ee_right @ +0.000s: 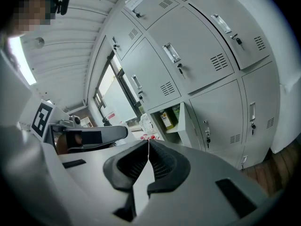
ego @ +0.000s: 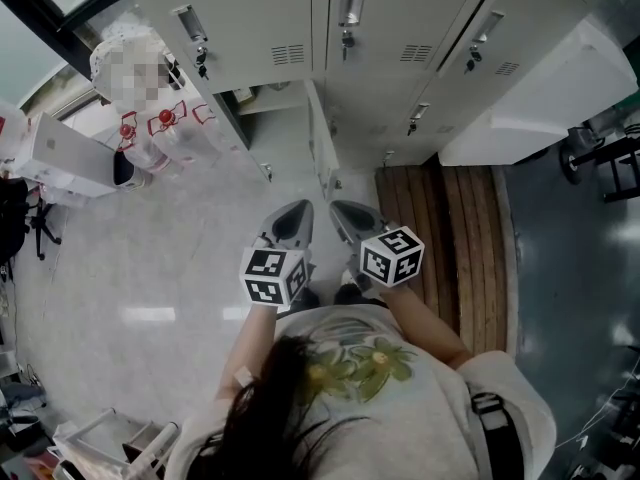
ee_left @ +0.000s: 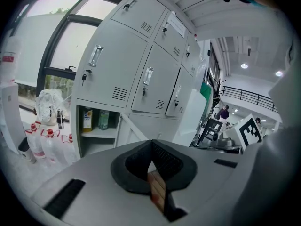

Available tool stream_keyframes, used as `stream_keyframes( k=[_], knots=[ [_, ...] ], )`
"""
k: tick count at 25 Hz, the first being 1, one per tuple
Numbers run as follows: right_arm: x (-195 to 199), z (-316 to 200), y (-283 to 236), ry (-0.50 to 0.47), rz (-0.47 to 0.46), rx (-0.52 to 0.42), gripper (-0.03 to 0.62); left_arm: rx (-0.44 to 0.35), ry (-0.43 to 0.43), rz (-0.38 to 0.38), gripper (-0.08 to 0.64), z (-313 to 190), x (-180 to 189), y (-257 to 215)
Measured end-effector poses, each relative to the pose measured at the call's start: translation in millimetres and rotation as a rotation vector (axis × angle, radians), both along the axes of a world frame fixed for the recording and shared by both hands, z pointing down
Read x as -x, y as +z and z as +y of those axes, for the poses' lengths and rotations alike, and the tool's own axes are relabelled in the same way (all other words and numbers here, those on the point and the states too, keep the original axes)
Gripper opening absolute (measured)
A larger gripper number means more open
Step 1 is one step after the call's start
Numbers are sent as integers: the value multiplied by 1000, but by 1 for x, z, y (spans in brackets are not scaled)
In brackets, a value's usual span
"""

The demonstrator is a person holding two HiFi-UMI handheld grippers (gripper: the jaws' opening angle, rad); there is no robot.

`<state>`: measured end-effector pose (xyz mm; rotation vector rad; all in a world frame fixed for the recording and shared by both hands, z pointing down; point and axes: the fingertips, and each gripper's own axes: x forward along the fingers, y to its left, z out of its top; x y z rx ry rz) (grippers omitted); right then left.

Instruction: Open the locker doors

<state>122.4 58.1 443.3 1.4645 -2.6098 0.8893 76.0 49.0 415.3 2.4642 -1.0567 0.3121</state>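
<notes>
A bank of grey lockers stands ahead of me. One lower locker is open, its door swung out toward me, with bottles on its shelf. The other doors are closed, each with a handle and key, such as the upper door and the lower right door. My left gripper and right gripper hang side by side in front of my chest, well short of the lockers. Both are shut with nothing between the jaws. The open locker also shows in the right gripper view.
Several clear water bottles with red caps stand on the pale floor left of the lockers. A wooden slat platform lies to the right, below a large white box. Dark equipment sits at the far right.
</notes>
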Motion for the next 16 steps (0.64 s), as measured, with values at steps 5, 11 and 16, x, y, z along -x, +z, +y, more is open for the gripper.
stream_keyframes(
  k=[5,11,16],
  knots=[
    [5,0,0,-10,7,0,34,31,32,5,31,4,-2,4],
    [10,1,-1,-16,15,1,34,57,53,7,29,8,2,7],
    [12,5,0,-13,18,5,34,64,17,10,31,8,11,8]
  ],
)
